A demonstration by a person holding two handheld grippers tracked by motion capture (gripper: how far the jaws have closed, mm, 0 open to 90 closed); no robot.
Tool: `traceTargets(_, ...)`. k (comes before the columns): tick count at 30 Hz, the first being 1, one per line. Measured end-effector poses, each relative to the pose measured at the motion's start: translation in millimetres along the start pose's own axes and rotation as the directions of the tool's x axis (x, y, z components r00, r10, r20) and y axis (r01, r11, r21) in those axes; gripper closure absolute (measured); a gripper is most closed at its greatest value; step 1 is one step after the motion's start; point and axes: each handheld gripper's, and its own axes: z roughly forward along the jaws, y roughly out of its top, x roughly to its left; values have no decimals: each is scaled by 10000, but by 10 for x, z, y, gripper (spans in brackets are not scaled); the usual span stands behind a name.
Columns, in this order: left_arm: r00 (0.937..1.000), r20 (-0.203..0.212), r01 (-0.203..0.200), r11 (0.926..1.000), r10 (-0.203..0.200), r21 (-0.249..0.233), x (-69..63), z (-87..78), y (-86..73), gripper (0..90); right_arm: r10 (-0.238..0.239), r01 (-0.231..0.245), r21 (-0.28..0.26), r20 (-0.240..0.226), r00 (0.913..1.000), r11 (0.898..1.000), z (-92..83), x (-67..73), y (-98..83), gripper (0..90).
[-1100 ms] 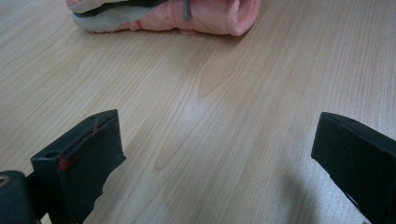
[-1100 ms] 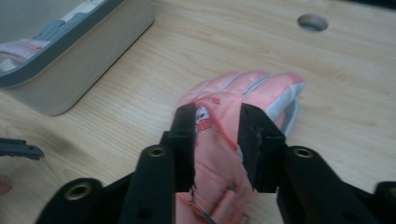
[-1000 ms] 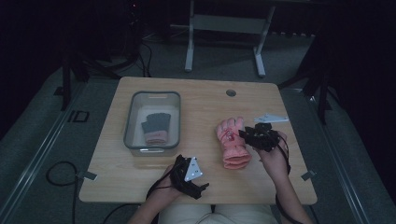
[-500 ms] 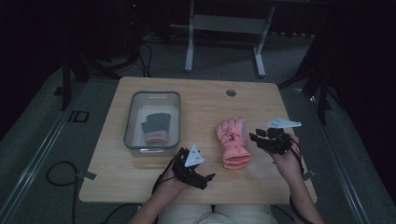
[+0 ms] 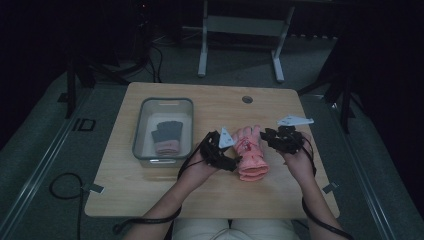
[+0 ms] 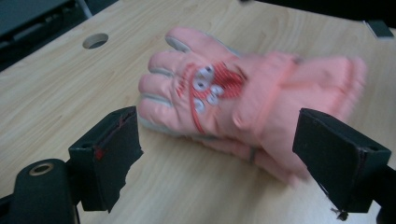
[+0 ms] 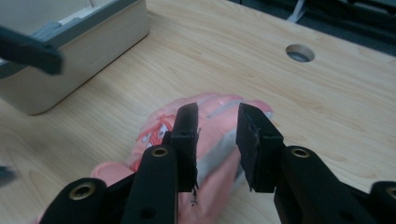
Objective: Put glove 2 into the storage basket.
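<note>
A pink padded glove (image 5: pixel 250 156) lies flat on the wooden table (image 5: pixel 150 185), fingers pointing away from the person. My left gripper (image 5: pixel 231 155) hovers at its left edge. In the left gripper view the jaws (image 6: pixel 224 149) stand wide apart with the glove (image 6: pixel 224 93) ahead between them, untouched; they have just been closing a little. My right gripper (image 5: pixel 268 138) hangs at the glove's right side. In the right gripper view its jaws (image 7: pixel 217 116) leave a narrow gap above the glove (image 7: pixel 154 127), with nothing pinched; they too have just been closing.
A grey bin (image 5: pixel 162 101) stands left of the glove and holds a dark grey and pink glove (image 5: pixel 167 135); its wall (image 7: pixel 70 42) appears in the right gripper view. A round cable hole (image 5: pixel 247 99) sits near the table's far edge. Cables trail from both grippers.
My left gripper has risen from near the front edge and moved right, up to the pink glove. The right gripper drew slightly right off the glove, then back toward it. The glove stayed put.
</note>
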Motion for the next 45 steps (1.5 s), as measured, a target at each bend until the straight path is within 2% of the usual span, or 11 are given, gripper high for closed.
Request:
traceTargets(6, 9975, -173, 691, 9951, -681, 711, 141, 341, 52, 188, 229, -222, 542, -131, 9997, 9983, 268, 89, -41, 595)
traceTargets(8, 9961, 115, 858, 9905, -875, 1071, 159, 449, 28, 156, 301, -293, 837, -88, 9995, 9961, 336, 84, -101, 574)
traceTargets(15, 9719, 472, 2162, 9538, -2306, 2085, 280, 771, -87, 159, 394, -394, 1893, 38, 9992, 9811, 502, -59, -362, 535)
traceTargets(17, 9551, 834, 2575, 9359, -2842, 2403, 319, 862, -148, 166, 251, -245, 2035, -3, 9997, 9788, 524, -93, -410, 529)
traceTargets(19, 9296, 1273, 3078, 9186, -3458, 2478, 357, 917, -202, 195, 321, -291, 2114, -108, 9994, 9770, 539, -127, -442, 529)
traceTargets(23, 8981, 1829, 3480, 9005, -4000, 2608, 399, 987, -257, 235, 411, -366, 2240, -156, 9990, 9739, 570, -124, -459, 547)
traceTargets(25, 8694, 2175, 3808, 8821, -4436, 2772, 417, 1037, -277, 312, 571, -515, 2310, -178, 9982, 9716, 585, -119, -458, 574)
traceTargets(31, 8117, 3130, 4139, 8637, -4932, 2877, 449, 1113, -313, 540, 769, -647, 2295, -446, 9960, 9712, 609, -129, -478, 658)
traceTargets(35, 8107, 3234, 4146, 8686, -4881, 2714, 441, 1067, -287, 696, 896, -766, 2118, -525, 9946, 9743, 605, -122, -482, 696)
traceTargets(38, 8193, 3284, 3965, 8782, -4699, 2674, 424, 1032, -235, 754, 1069, -945, 1895, -562, 9927, 9773, 558, -116, -466, 730)
traceTargets(45, 8523, 3374, 3334, 9122, -3996, 2383, 381, 879, -27, 770, 1298, -1206, 1317, -635, 9895, 9839, 409, -144, -417, 758)
